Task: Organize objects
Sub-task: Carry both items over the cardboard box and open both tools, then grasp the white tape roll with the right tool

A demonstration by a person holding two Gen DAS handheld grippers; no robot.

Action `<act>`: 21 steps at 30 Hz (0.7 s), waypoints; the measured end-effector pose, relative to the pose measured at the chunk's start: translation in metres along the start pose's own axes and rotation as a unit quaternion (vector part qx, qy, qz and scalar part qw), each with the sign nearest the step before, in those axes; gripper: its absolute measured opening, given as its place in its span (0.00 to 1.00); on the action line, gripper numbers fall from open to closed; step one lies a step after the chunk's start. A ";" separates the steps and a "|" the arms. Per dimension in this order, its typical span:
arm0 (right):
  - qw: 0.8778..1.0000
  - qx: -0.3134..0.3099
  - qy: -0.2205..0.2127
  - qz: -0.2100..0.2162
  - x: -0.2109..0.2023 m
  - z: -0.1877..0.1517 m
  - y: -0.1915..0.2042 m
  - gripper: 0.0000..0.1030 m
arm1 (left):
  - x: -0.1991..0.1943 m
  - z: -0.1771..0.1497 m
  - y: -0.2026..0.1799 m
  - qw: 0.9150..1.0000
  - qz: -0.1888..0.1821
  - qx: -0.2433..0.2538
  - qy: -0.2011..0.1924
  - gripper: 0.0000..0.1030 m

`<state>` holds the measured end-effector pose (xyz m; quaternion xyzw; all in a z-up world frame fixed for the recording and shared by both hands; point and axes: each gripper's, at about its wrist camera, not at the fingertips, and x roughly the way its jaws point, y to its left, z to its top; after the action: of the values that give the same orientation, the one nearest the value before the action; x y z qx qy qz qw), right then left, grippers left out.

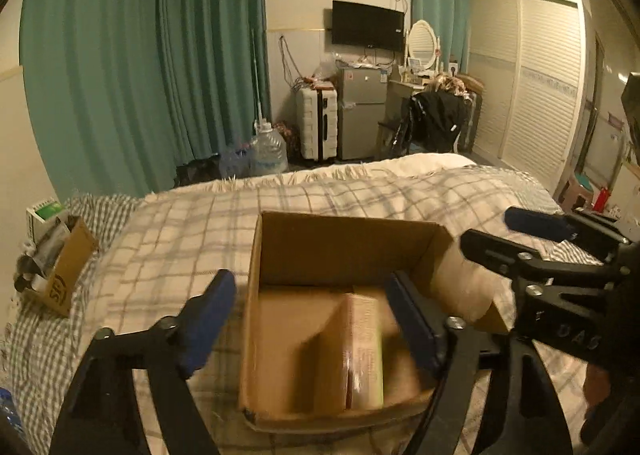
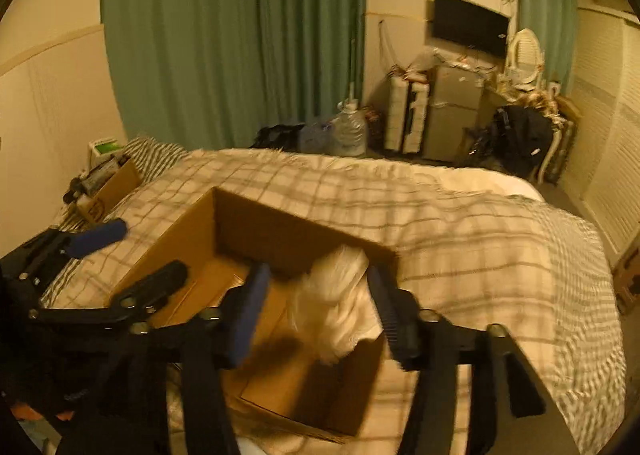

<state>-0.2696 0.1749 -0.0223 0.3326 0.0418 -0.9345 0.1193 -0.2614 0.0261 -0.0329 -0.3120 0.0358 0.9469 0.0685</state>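
An open cardboard box [image 1: 344, 247] sits on the checked bed cover. A cream and yellow-green carton [image 1: 366, 351] lies inside it. My left gripper [image 1: 316, 319] is open and empty, its fingers astride the box's left wall and interior, above the carton. My right gripper [image 2: 316, 307] is open at the box's right side [image 2: 260, 223], with a white fluffy item [image 2: 336, 303] between its fingers, blurred; I cannot tell if it touches them. The right gripper also shows in the left wrist view [image 1: 516, 231], and the left gripper in the right wrist view [image 2: 136, 255].
A smaller cardboard box [image 1: 68, 271] full of items sits at the bed's left edge, also in the right wrist view [image 2: 108, 187]. Beyond the bed [image 1: 360, 187] are green curtains, a water jug [image 1: 268, 151], a suitcase, a small fridge and a wardrobe.
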 end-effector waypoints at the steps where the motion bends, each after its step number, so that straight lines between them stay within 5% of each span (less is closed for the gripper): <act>1: 1.000 0.002 -0.002 -0.005 -0.009 0.000 -0.003 0.59 | -0.007 0.001 0.001 1.000 0.000 0.000 -0.001 0.84; 10: 0.998 -0.001 -0.033 -0.049 -0.110 -0.015 -0.011 0.83 | -0.084 -0.005 0.016 0.999 0.027 0.006 -0.028 1.00; 21: 0.998 -0.018 -0.035 -0.048 -0.203 -0.066 0.026 0.99 | -0.172 -0.070 0.038 0.998 0.058 -0.026 -0.029 1.00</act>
<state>-0.0700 0.1996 0.0545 0.2952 0.0707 -0.9493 0.0815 -0.0890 -0.0377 0.0143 -0.2838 0.0274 0.9585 0.0068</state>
